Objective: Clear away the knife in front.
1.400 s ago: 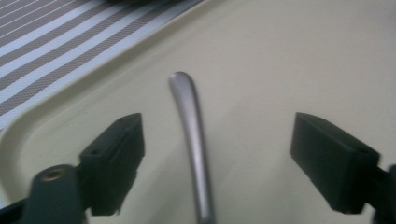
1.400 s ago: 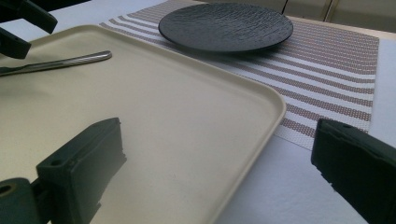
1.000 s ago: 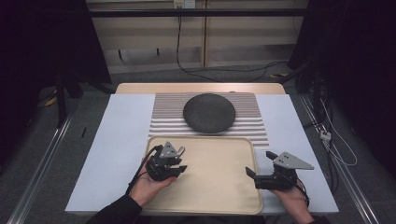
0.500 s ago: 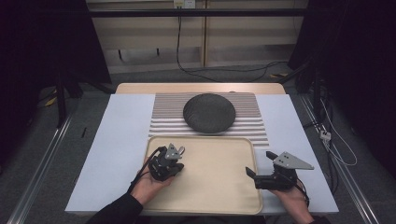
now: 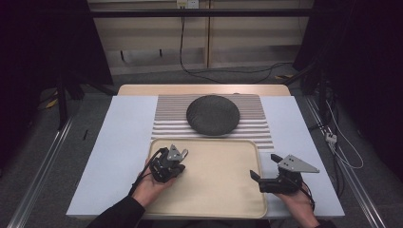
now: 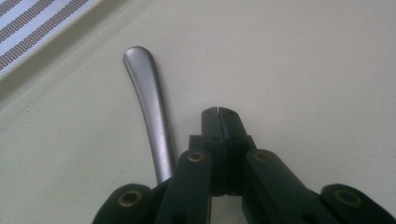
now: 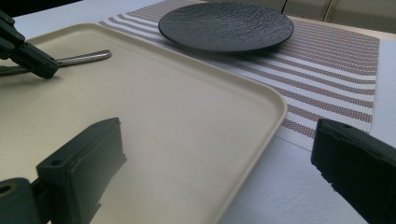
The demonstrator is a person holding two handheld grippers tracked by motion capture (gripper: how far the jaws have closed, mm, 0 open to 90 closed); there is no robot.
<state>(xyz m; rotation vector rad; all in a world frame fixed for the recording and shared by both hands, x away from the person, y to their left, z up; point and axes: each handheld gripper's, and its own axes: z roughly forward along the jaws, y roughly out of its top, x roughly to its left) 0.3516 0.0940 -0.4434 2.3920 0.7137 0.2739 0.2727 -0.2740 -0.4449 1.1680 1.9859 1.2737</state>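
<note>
on the table, largest first:
table (image 5: 119,156): pale blue-white top, runs under both grippers and out to either side of them.
placemat (image 5: 256,124): striped, beyond both grippers on the far side of the tray; its near edge goes under the tray's far rim. in the right gripper view it lies ahead and to the right of the jaws (image 7: 336,70).
tray (image 5: 223,190): cream, rounded corners, bare surface between the two grippers. left gripper sits over its left part, right gripper at its right edge. rim corner passes between the right gripper's jaws in that view (image 7: 275,105).
plate (image 5: 212,115): dark, round, textured, sits on the placemat, well beyond both grippers and roughly midway between them. clear in the right gripper view (image 7: 226,25).
right gripper (image 5: 259,176): held in the right hand (image 5: 297,204), grey three-cornered plate on top, tips pointing left over the tray edge. jaws wide apart, nothing between them but tray rim and table; gripping nothing.
left gripper (image 5: 177,170): held in the left hand (image 5: 149,183), low over the tray's left part. jaws pressed together tip to tip in its own view (image 6: 218,114), nothing clamped between the tips. seen from the right gripper view too (image 7: 28,53).
metal handle (image 6: 149,112): silver, slim, rounded end, lying flat on the tray just left of the left gripper's closed jaws, running alongside them; near end goes under the gripper body. cannot tell what utensil it is, working end hidden. end also visible in the right gripper view (image 7: 88,57), poking out past the left gripper.
</note>
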